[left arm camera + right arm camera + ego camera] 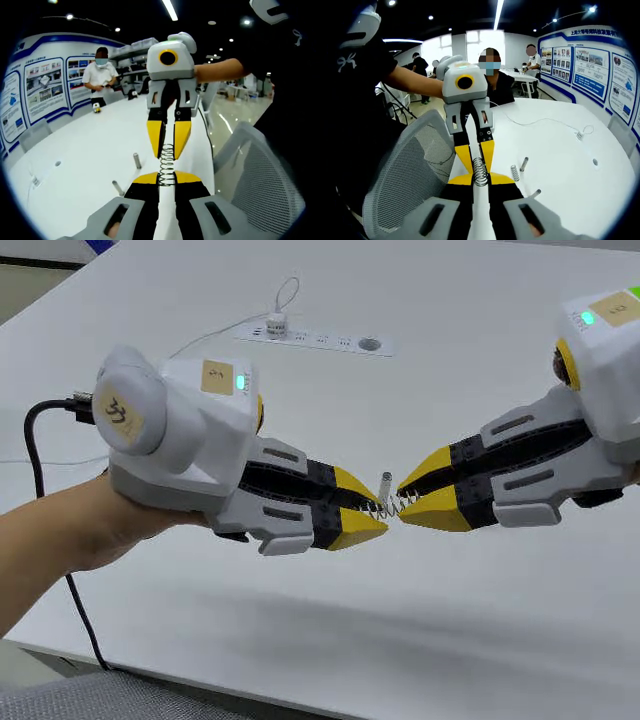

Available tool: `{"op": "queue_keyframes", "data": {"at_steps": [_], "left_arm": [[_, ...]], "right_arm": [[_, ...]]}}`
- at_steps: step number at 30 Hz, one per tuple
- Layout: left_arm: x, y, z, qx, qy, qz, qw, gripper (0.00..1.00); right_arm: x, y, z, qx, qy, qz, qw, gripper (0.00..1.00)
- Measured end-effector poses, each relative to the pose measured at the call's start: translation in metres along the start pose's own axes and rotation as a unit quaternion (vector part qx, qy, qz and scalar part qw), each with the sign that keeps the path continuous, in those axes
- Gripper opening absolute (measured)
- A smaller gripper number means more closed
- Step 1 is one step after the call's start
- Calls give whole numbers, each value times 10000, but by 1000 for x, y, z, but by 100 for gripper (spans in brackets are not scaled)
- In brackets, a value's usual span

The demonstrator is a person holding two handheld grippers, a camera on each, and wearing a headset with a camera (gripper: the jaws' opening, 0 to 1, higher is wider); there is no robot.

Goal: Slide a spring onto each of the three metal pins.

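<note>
A thin metal spring hangs in the air between my two grippers, which meet tip to tip above the white table. My left gripper is shut on one end of the spring. My right gripper is shut on the other end. A short metal pin stands upright on the table just behind the spring. In the left gripper view two pins stand on the table to the left of the jaws. Beside a pin in the right gripper view is a second spring.
A white power strip with a plugged-in adapter and thin cable lies at the far side of the table. A black cable trails from my left gripper. A mesh chair stands at the table's near edge. Several people stand beyond the table.
</note>
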State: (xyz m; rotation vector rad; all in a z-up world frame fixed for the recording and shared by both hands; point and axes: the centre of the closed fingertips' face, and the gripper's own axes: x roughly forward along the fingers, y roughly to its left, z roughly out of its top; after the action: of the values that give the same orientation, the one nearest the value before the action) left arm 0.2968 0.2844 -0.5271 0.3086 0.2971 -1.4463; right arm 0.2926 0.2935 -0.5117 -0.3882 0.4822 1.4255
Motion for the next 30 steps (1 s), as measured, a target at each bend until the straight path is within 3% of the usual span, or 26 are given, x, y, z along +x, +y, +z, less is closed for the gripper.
{"op": "queue_keyframes", "data": {"at_steps": [8,10,11,16,30], "left_arm": [[1,-1,-2,25,18,6,10000,10],[2,-1,-3,15,35,20,10000,10],[2,0,-5,51,77,40,9999,10],[5,0,-5,47,99,41,9999,10],[9,0,-5,-2,71,115,9999,10]], "right_arm": [[2,3,9,209,-275,49,9994,11],[2,4,14,331,-438,69,9985,11],[3,7,23,522,-695,148,9961,11],[7,6,27,406,-696,86,9967,11],[13,3,32,556,-835,-8,9950,11]]}}
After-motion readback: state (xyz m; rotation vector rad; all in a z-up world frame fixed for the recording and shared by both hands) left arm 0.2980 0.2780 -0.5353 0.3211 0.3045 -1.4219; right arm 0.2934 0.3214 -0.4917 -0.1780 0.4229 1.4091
